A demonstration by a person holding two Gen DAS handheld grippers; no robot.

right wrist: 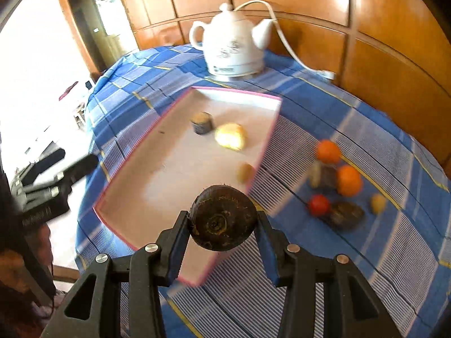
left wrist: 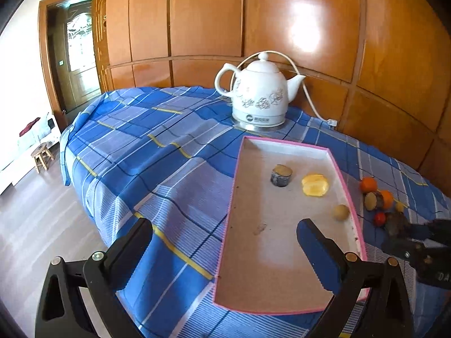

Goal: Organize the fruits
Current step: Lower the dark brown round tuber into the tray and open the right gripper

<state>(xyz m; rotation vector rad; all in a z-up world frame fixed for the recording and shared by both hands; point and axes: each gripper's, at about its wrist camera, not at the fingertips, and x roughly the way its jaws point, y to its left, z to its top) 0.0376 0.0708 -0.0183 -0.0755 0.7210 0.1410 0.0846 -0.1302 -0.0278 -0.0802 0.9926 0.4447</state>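
My right gripper (right wrist: pixel 223 219) is shut on a dark brown round fruit (right wrist: pixel 222 218), held in the air over the near right edge of the pink-rimmed tray (right wrist: pixel 180 104). Inside the tray lie a dark stubby piece (left wrist: pixel 281 175), a yellow fruit slice (left wrist: pixel 315 184) and a small tan fruit (left wrist: pixel 341 212). To the right of the tray on the cloth sit two oranges (right wrist: pixel 349 180), a red fruit (right wrist: pixel 318 204), a dark brown fruit (right wrist: pixel 347 214) and a small yellow one (right wrist: pixel 377 203). My left gripper (left wrist: pixel 224 232) stands open with nothing between its fingers, low over the tray's near left edge.
A white ceramic kettle (left wrist: pixel 259 93) with a cord stands behind the tray against the wooden wall panels (left wrist: pixel 282 14). The blue plaid cloth (left wrist: pixel 157 146) covers the table, whose left edge drops to the floor. A doorway (left wrist: pixel 79 50) and a small stool (left wrist: pixel 42 156) lie far left.
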